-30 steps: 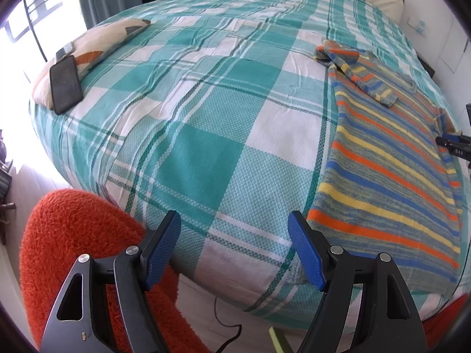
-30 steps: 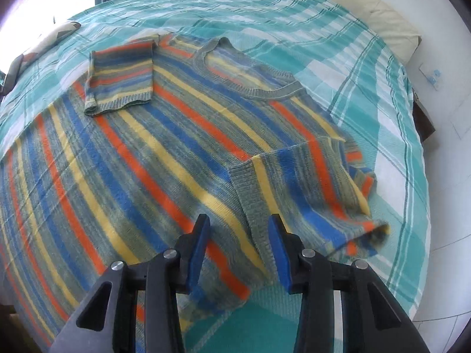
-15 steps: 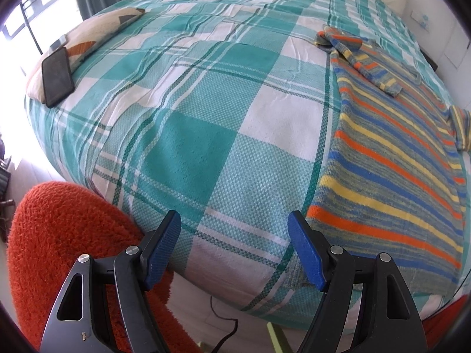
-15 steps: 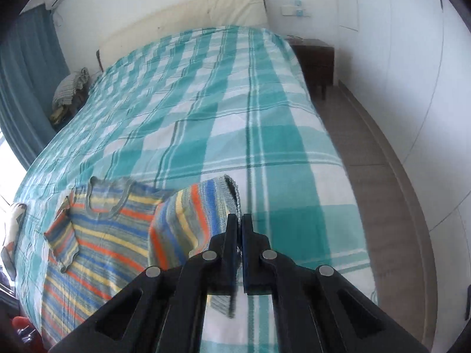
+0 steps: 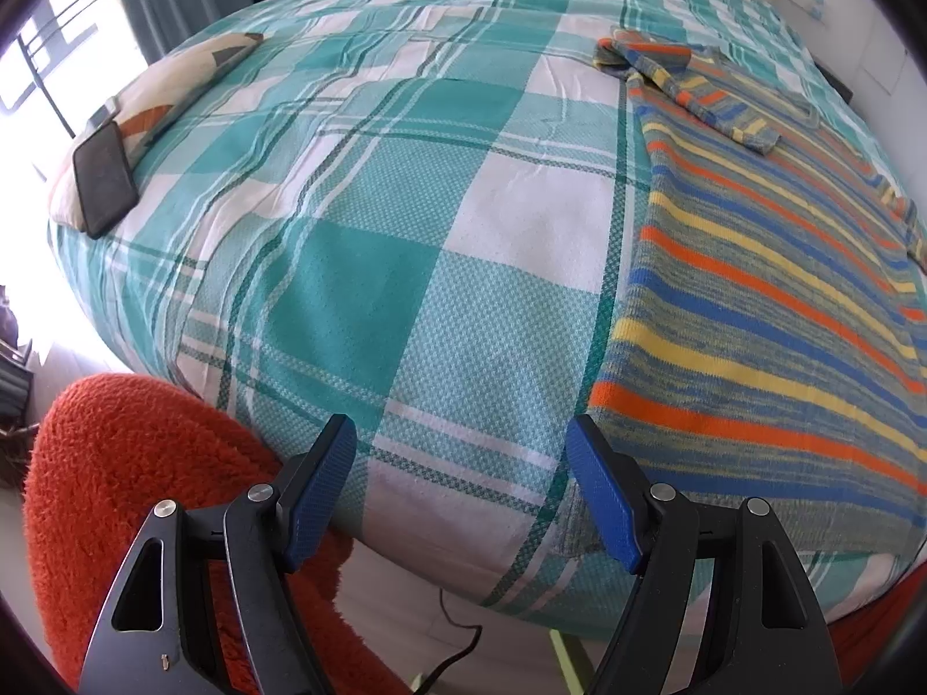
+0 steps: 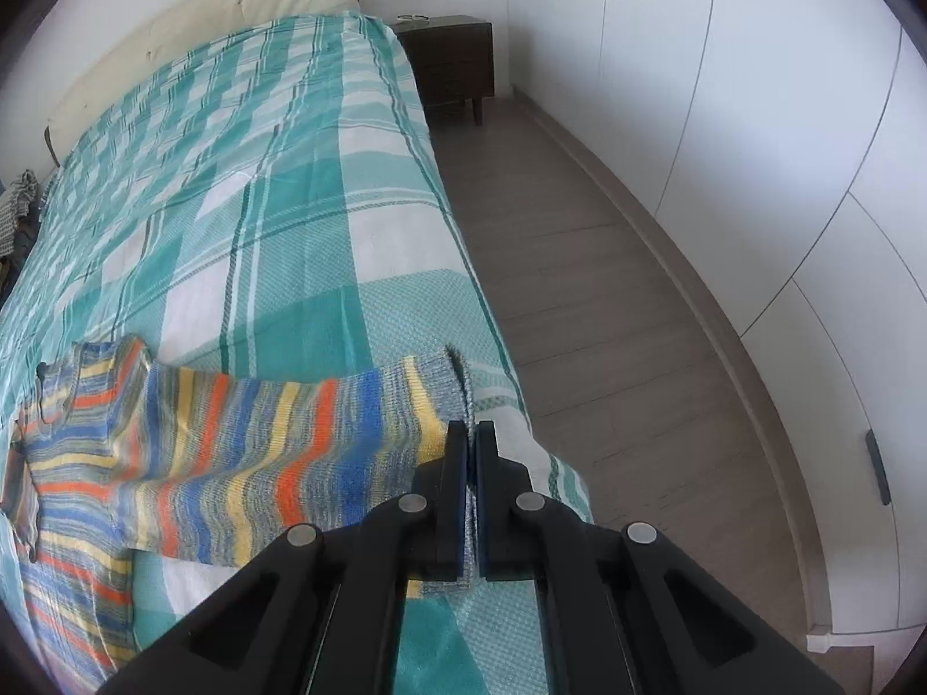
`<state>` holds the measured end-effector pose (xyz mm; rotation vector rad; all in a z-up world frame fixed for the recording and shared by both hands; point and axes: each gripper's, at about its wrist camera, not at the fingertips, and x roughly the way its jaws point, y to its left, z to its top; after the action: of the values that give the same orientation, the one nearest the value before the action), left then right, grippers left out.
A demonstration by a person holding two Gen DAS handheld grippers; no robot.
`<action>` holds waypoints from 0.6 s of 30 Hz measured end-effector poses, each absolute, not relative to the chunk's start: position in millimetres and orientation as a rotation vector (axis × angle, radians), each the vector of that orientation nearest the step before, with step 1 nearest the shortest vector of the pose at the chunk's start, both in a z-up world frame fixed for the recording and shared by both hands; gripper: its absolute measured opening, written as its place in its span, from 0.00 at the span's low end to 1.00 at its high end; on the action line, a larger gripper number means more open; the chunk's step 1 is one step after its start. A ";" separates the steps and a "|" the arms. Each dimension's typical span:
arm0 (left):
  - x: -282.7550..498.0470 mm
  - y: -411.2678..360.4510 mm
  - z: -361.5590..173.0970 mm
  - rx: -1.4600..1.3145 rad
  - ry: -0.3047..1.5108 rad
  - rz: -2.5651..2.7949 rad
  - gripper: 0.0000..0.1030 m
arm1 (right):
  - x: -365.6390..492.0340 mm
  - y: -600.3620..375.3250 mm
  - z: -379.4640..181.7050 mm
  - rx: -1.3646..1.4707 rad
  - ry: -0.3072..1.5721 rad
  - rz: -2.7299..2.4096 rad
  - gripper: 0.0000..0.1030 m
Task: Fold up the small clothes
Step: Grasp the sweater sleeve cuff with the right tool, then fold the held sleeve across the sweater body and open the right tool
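On the checked bedspread lies the striped sweater. Only the right view shows its sleeve stretched rightward, pinched in the right gripper. Left gripper hangs apart, nothing between; a phone lies far left.
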<state>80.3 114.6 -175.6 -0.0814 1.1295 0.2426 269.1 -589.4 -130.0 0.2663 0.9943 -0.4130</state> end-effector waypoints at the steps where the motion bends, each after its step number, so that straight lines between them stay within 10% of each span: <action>1: 79.7 114.9 -175.2 -0.083 1.128 0.243 0.75 | 268.4 -589.6 -135.0 0.280 0.997 -0.400 0.03; 5: 78.1 117.9 -174.7 -0.097 1.125 0.245 0.75 | 250.2 -581.3 -130.6 0.277 0.971 -0.447 0.32; 18: 78.2 116.8 -174.9 -0.095 1.129 0.240 0.75 | 257.0 -406.9 -198.6 0.618 1.109 0.317 0.29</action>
<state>78.2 116.8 -174.9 -0.0949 1.1291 0.2399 257.0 -406.9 -198.6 0.6177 1.1086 0.3165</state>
